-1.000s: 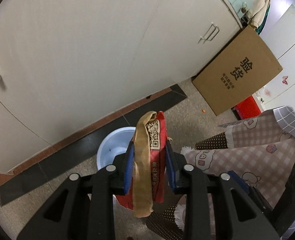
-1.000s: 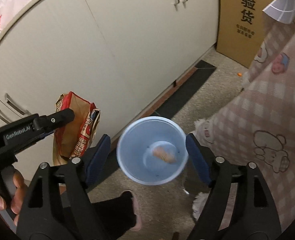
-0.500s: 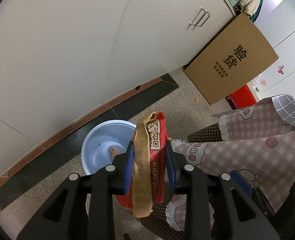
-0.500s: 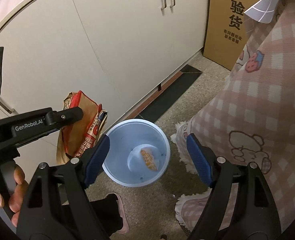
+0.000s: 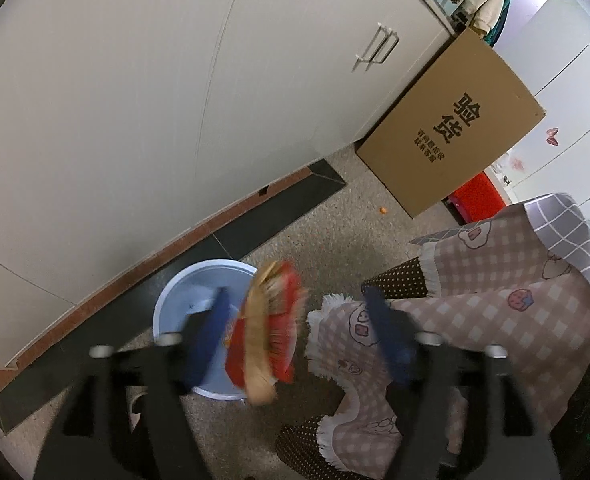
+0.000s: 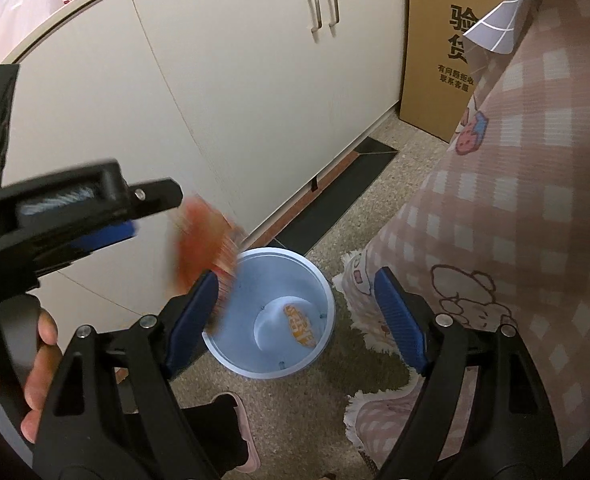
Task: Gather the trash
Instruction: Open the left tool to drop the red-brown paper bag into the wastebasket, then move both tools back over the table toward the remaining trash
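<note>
The left claw (image 5: pixel 295 332) had just been opening; its blue ribbed pads stood wide apart, released. Between them a crumpled red and tan snack wrapper (image 5: pixel 269 332), blurred by motion, hung free of both pads above the rim of a round pale blue plastic bin (image 5: pixel 191 296). Whether the wrapper brushed the left pad could not be told through the blur.

In the right wrist view the same wrapper (image 6: pixel 203 240) was a red smear just over the bin (image 6: pixel 327 300), beside the left claw's black plastic frame. A bare hand (image 6: pixel 35 364) gripped that frame's dark handle. The bin had smooth, slightly glossy walls and a flat bottom, where a small orange and white wrapper scrap (image 6: pixel 301 326) lay.

The right claw (image 6: pixel 297 316) was also released, its blue ribbed pads spread to either side of the bin with nothing between them.

The bin stood on a speckled, gritty stone floor (image 6: pixel 315 408), close to smooth cream cabinet doors (image 5: pixel 135 80) with slim metal handles and a dark plinth. A flat-sided brown cardboard box (image 5: pixel 455 128) with black printed characters leaned against the cabinet's end. To the right hung a soft pink checked cloth (image 6: pixel 515 200) with cartoon prints and a fringed white edge.
</note>
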A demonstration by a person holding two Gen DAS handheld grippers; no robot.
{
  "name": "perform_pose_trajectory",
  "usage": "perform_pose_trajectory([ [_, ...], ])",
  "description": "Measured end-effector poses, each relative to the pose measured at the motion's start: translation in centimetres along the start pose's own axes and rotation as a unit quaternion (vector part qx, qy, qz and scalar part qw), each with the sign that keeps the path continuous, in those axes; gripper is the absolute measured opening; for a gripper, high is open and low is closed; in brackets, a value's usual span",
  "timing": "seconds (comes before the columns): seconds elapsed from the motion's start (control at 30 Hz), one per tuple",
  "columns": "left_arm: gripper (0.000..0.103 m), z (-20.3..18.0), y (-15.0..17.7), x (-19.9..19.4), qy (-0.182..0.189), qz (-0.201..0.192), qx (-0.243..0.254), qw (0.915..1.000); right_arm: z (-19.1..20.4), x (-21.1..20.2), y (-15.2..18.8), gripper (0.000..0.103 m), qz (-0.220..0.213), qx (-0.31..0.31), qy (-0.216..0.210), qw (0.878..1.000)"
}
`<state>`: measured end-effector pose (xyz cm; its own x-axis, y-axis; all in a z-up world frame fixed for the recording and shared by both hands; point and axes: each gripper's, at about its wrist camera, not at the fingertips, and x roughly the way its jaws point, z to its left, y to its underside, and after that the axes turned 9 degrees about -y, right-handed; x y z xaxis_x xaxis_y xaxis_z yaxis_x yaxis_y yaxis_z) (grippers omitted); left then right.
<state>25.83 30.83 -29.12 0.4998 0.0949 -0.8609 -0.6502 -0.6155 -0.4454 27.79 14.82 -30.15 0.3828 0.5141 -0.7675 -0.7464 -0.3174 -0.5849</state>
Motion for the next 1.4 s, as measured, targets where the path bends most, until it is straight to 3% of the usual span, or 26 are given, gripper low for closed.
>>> perform_pose_trajectory([
  [0.27, 0.072, 1.5, 1.1, -2.6, -0.016, -0.012, -0.014, 0.9997, 0.4, -1.8, -0.4, 0.079, -0.004, -0.002, -0.007, 1.000],
  [0.47, 0.072, 3.3, 1.9, -6.7, -0.021, -0.032, -0.025, 0.9989, 2.2, -4.2, -0.3, 0.079, -0.013, -0.019, -0.020, 1.000],
  [0.7, 0.072, 3.6, 2.4, -14.5, 0.006, -0.096, -0.038, 0.9947, 5.4, -10.0, -0.9, 0.079, -0.047, -0.051, -0.048, 0.996],
  [0.83, 0.073, 2.1, 2.8, -18.9, 0.066, -0.115, -0.041, 0.9904, 6.5, -14.3, -0.7, 0.079, -0.072, -0.068, -0.049, 0.994],
  [1.07, 0.076, -5.6, 3.9, -24.6, 0.103, -0.162, 0.023, 0.9811, 3.2, -22.0, -0.1, 0.079, -0.129, -0.046, -0.012, 0.991],
  [1.27, 0.076, -14.0, 5.9, -25.7, 0.126, -0.157, 0.098, 0.9747, -3.9, -28.0, 0.3, 0.079, -0.173, 0.006, 0.030, 0.984],
  [1.4, 0.076, -21.2, 7.5, -25.0, 0.146, -0.131, 0.163, 0.9669, -9.6, -31.6, 1.1, 0.080, -0.199, 0.044, 0.068, 0.977],
])
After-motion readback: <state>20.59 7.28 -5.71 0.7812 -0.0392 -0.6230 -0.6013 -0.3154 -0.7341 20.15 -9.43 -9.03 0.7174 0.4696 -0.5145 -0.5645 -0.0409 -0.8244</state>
